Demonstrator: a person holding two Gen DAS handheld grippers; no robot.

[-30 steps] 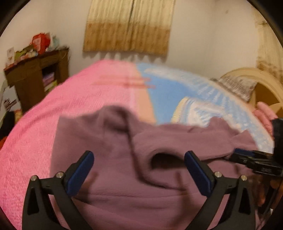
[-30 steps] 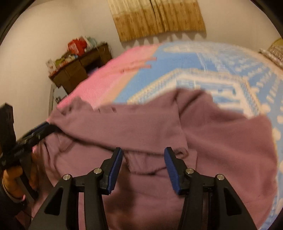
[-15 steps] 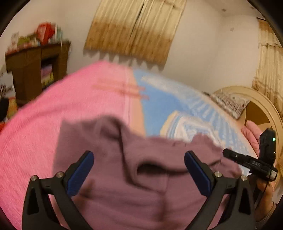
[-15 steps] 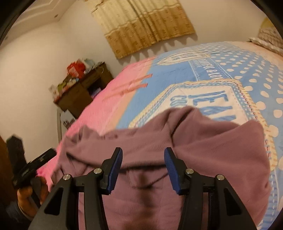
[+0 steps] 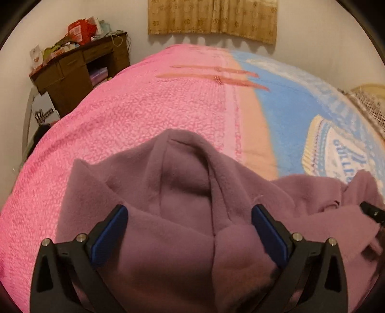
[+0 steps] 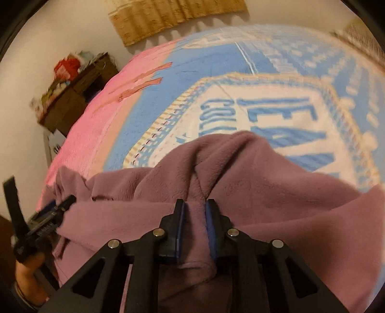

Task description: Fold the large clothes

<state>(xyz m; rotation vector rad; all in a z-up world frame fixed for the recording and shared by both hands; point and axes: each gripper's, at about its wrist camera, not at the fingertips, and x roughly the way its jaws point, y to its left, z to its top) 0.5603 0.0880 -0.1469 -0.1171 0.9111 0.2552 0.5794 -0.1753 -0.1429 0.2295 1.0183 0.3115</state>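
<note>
Bed (image 5: 125, 125) fills both views: pink blanket (image 5: 144, 115) from 9 to 12 o'clock, blue printed blanket (image 6: 276, 79) toward 2. Purple fleece garment (image 5: 182, 197) lies rumpled at the near edge, 6 o'clock, over both blankets. Brown desk (image 5: 77, 69) against the wall at 10, curtain (image 5: 211, 19) at 12. Left gripper (image 5: 190, 226): jaws wide apart over a fleece fold, pads not pressing. Right gripper (image 6: 195, 221): jaws just closed in, clamped on a pinched ridge of the fleece.
</note>
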